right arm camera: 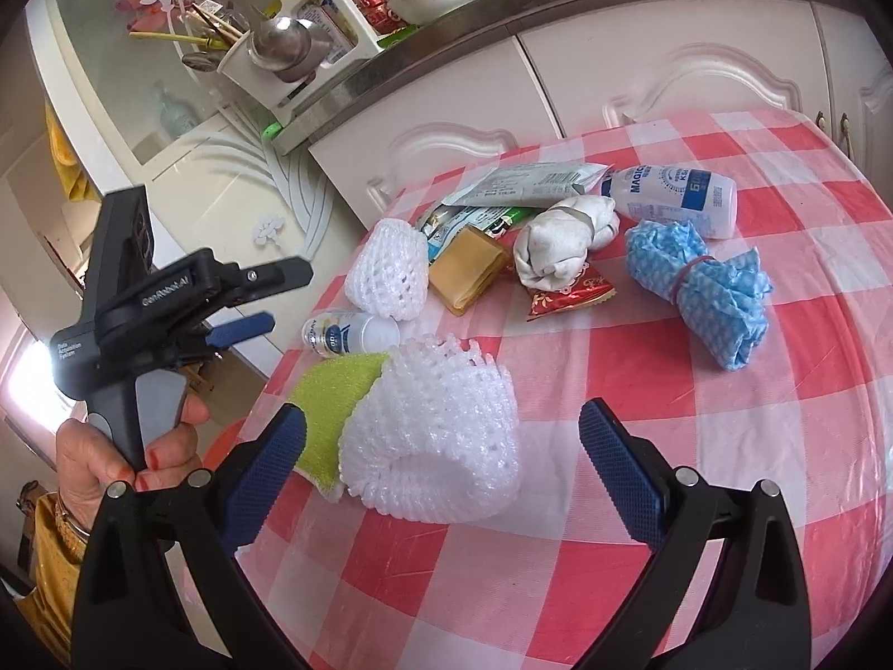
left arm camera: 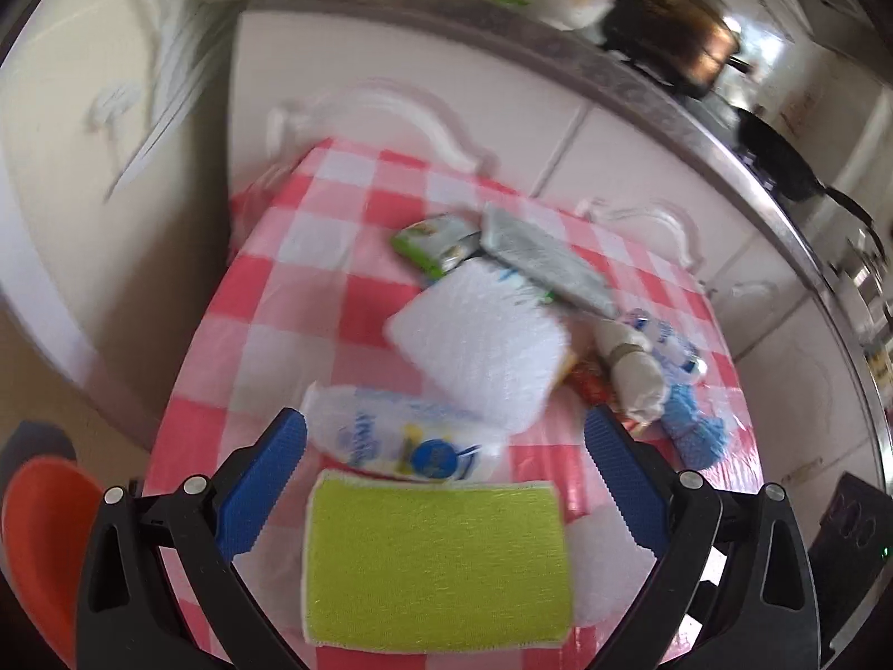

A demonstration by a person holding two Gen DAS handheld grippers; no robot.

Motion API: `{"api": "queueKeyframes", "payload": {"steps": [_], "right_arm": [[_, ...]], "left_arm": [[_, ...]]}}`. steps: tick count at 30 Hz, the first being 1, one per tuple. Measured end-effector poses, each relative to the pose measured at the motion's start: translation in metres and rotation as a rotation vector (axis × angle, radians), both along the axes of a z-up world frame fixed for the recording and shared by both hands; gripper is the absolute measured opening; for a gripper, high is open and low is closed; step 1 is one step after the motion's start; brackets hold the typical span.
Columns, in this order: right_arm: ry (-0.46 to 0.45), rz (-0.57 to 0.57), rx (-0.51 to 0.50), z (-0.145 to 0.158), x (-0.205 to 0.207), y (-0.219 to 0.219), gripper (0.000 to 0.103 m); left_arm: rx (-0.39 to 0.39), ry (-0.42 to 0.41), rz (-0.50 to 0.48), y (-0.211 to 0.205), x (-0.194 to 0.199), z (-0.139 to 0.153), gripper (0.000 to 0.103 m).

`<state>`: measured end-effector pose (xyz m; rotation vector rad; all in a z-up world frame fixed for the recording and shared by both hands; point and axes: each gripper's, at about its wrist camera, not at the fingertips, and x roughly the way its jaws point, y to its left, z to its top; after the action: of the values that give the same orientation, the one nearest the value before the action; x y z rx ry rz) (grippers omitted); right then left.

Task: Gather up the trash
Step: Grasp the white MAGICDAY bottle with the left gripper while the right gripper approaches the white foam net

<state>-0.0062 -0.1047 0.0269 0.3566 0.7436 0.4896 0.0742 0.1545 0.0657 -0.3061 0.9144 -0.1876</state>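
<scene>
Kitchen, red-and-white checked tablecloth covering table beside white cabinets. Lying scattered on cloth: white foam fruit net nearest, resting partly on green sponge; second foam net beyond, small bottle lying between them. Further back, touching in a cluster: yellow packet, red wrapper, white rag roll, grey pouch, white bottle, blue cloth bundle. Right gripper hovering, fingers spread wide around nearest net, not touching. Left gripper also spread, gripping nothing, hanging over sponge. Hand clasping its handle. Orange bin sitting below table edge.
</scene>
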Motion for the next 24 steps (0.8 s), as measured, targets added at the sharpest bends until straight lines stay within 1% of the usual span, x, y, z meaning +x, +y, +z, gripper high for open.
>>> {"api": "queueKeyframes", "payload": {"steps": [2,3,5,6,8,11,13,15,16,17,20,22,24], "right_arm": [[0.003,-0.001,-0.001,-0.003,0.0,0.001,0.099],[0.013,-0.002,-0.003,-0.006,0.001,0.001,0.099],[0.023,0.003,-0.005,-0.01,0.002,0.002,0.099],[0.026,0.004,-0.009,-0.012,0.003,0.003,0.099],[0.033,0.005,-0.011,-0.015,0.004,0.004,0.099],[0.029,0.005,-0.012,-0.016,0.004,0.003,0.099],[0.023,0.002,-0.022,-0.015,0.004,0.003,0.099],[0.022,0.005,-0.023,-0.016,0.004,0.003,0.099],[0.023,0.007,-0.022,-0.016,0.005,0.003,0.099],[0.024,0.009,-0.021,-0.017,0.006,0.003,0.099],[0.026,0.018,-0.021,-0.018,0.009,0.006,0.099],[0.022,0.024,-0.027,-0.018,0.011,0.01,0.099],[0.016,0.028,-0.037,-0.018,0.011,0.014,0.099]], "left_arm": [[-0.029,0.042,0.079,0.014,0.0,-0.013,0.098],[-0.062,0.065,0.115,0.021,0.001,-0.021,0.098],[-0.114,0.093,0.138,0.026,0.003,-0.03,0.098],[-0.122,0.104,0.133,0.025,0.006,-0.033,0.098],[-0.096,0.122,0.135,0.019,0.01,-0.038,0.097],[-0.108,0.13,0.151,0.016,0.019,-0.043,0.096],[-0.097,0.131,0.162,0.015,0.025,-0.046,0.095],[-0.106,0.139,0.153,0.012,0.03,-0.048,0.089],[-0.087,0.135,0.157,0.01,0.032,-0.047,0.082],[-0.082,0.132,0.15,0.007,0.034,-0.047,0.077],[-0.089,0.126,0.141,0.003,0.035,-0.047,0.07],[-0.101,0.118,0.123,-0.001,0.034,-0.046,0.062],[-0.101,0.109,0.113,-0.005,0.034,-0.046,0.059]]}}
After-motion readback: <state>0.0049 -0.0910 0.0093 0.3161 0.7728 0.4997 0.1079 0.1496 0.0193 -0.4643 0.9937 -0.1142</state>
